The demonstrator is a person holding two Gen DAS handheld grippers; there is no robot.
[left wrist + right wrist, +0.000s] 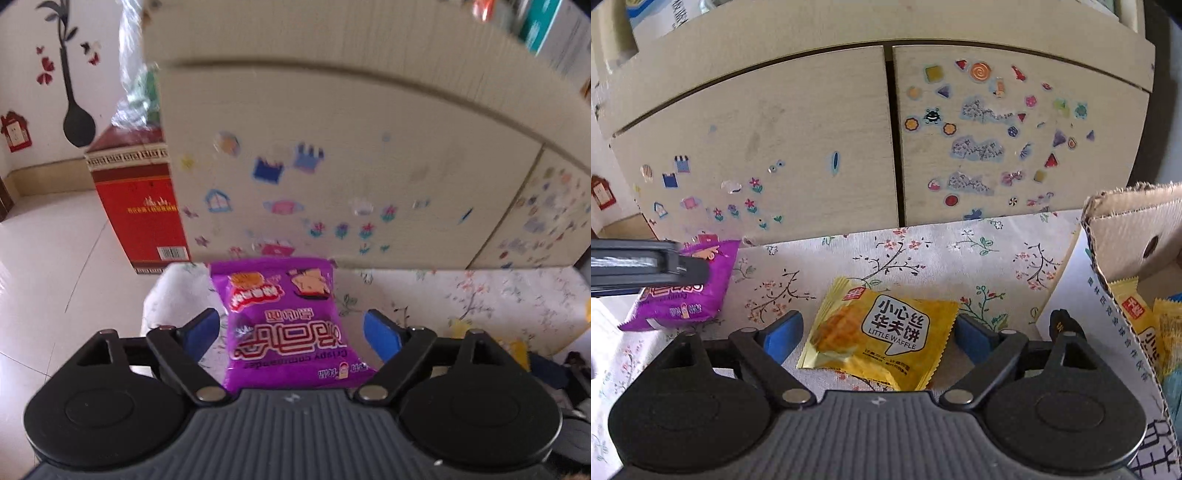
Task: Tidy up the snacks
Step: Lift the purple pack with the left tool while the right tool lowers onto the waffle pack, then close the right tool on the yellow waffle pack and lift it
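1. At the far left of the bench, near its edge, lies the purple snack packet, a puffy foil pillow with crimped ends, glossy and slippery-looking. The left tongs straddle it with the jaws spread wide; the blue pads stand clear of both its sides, so nothing is gripped. My read is that this hand is lining up a pick. It should settle lower and close across the packet's middle, gently, since an air-filled bag will likely squirm or crush under a hard pinch.

2. In the middle of the bench lies the yellow waffle packet, flat and rectangular with saw-tooth edges and a smooth printed film, turned slightly askew. The right tongs frame it, jaws wide apart, with both pads off the wrapper, so they hold nothing. Because it lies so flat, I would tip the fingertips down until they press into the cloth and catch the packet's thicker centre rather than its thin seams.

3. The bench wears a soft floral cloth, likely to bunch if dragged.

4. At the right stands a corrugated cardboard box with a torn, ragged rim; more yellow packets already lie inside it. That looks like the place for the waffle; lift clear of the rim before letting go.

5. Beyond the bench is a pale wooden cabinet dotted with stickers.
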